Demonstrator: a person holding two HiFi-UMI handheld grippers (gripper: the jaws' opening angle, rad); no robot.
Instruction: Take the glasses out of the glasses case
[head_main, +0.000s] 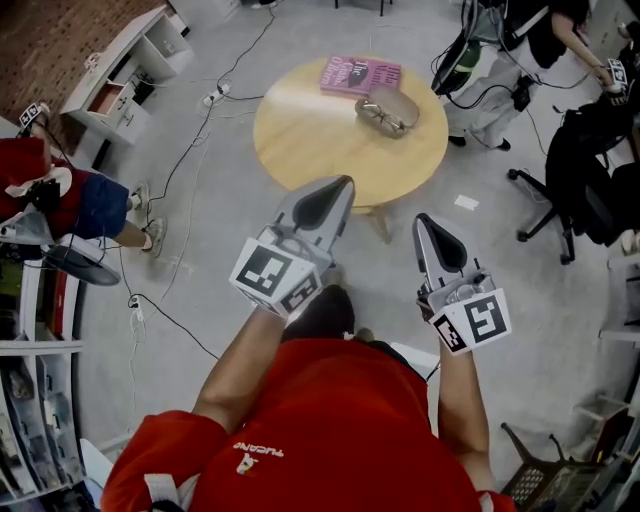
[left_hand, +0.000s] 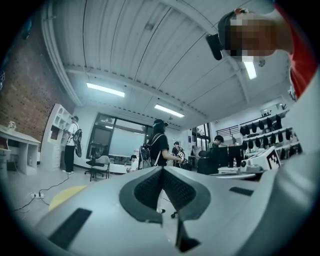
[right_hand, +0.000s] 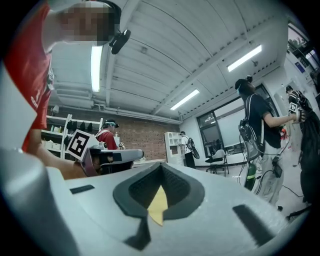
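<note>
A round wooden table (head_main: 300, 130) stands ahead of me in the head view. On its far right part lies a greyish oval glasses case (head_main: 397, 102), with dark-framed glasses (head_main: 376, 115) lying against its near left side. My left gripper (head_main: 345, 182) hangs over the table's near edge with its jaws together and empty. My right gripper (head_main: 421, 218) is lower right, over the floor short of the table, also shut and empty. In the left gripper view the pads meet at the tip (left_hand: 161, 168). In the right gripper view the tips (right_hand: 161, 165) touch, and yellow table top shows through the slit below.
A pink book (head_main: 360, 74) lies behind the case. A person in red (head_main: 60, 195) sits at the left and another person (head_main: 500, 60) stands at the upper right beside a black office chair (head_main: 570, 190). Cables run across the floor by a white shelf (head_main: 120, 70).
</note>
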